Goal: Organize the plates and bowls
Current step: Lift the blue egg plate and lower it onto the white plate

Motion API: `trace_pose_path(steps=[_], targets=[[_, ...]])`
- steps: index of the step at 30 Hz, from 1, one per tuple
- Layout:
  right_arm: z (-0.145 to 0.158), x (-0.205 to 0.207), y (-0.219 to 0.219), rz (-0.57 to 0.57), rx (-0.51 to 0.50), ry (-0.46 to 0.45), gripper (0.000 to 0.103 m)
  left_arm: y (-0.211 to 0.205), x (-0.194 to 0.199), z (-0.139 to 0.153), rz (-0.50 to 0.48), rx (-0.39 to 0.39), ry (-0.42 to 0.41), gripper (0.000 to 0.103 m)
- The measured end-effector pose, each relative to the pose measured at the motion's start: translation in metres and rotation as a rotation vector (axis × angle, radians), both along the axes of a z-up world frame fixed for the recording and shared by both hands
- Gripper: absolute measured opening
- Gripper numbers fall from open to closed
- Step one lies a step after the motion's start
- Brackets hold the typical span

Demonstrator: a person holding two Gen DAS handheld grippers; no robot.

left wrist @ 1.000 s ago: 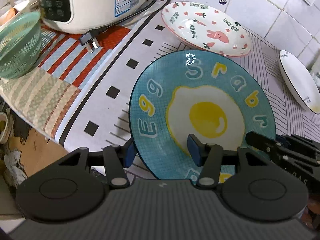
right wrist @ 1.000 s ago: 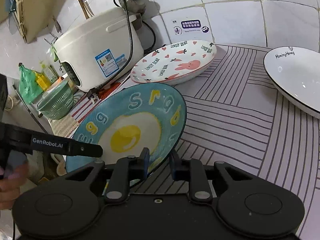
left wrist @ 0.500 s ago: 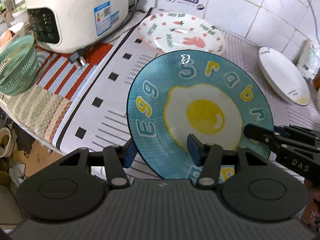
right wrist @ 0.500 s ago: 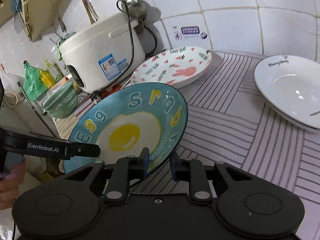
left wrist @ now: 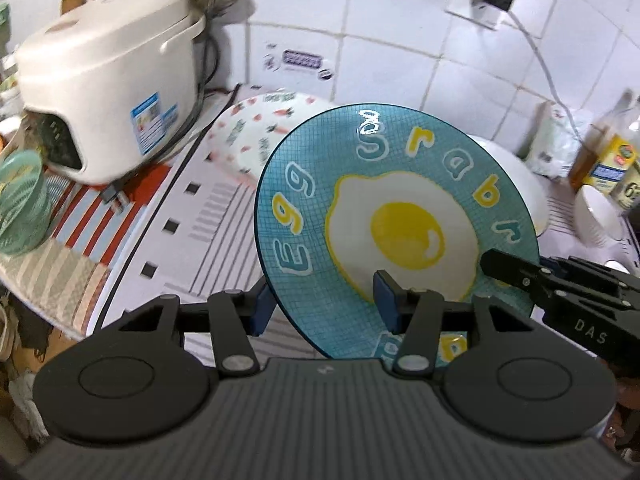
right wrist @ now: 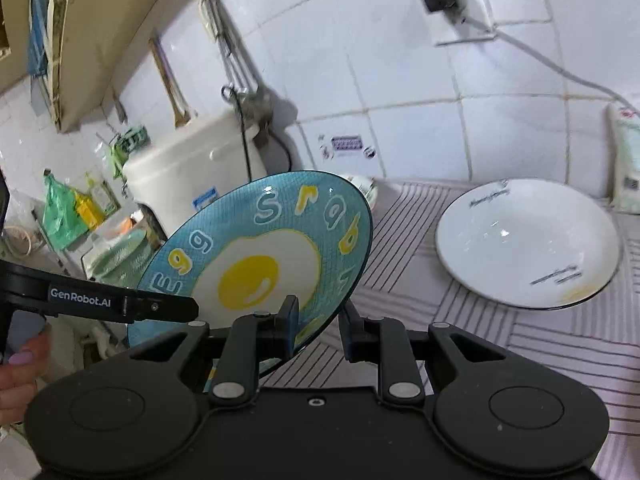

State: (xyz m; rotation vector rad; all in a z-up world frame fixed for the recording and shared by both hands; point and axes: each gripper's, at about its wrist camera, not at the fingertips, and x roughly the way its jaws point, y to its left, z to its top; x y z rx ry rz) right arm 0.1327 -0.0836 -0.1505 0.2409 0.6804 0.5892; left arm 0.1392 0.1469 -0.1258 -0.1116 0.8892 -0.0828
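- The blue egg plate (left wrist: 396,224) hangs tilted in the air above the striped mat (right wrist: 460,320), gripped from two sides at its lower rim.
- The left gripper (left wrist: 320,300) pinches the plate's near edge, one blue pad (left wrist: 384,294) on the painted face and the other behind it.
- The right gripper (right wrist: 318,326) clamps the same plate's rim, its tongs closed on the edge, one finger on the face and one behind.
- Behind the lifted plate, the carrot-print plate (left wrist: 248,140) lies on the mat beside the white rice cooker (left wrist: 108,80).
- A white black-rimmed plate (right wrist: 528,240) rests on the mat to the right, well apart from the held plate.
- A green basket (left wrist: 22,204) sits at the counter's left end, near the cooker.
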Motion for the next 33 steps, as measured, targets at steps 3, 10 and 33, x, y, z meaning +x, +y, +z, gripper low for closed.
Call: trace_pose_path(steps=[3, 10, 33], targets=[[0.009, 0.000, -0.010, -0.023, -0.012, -0.005, 0.026, -0.010, 0.007, 0.009, -0.023, -0.020, -0.003, 0.051], [0.022, 0.008, -0.044, -0.084, -0.025, -0.017, 0.026, -0.041, 0.030, 0.015, -0.116, -0.043, 0.003, 0.051], [-0.016, 0.051, -0.104, -0.273, -0.017, 0.038, 0.027, -0.109, 0.120, -0.021, -0.236, -0.038, 0.016, 0.051]])
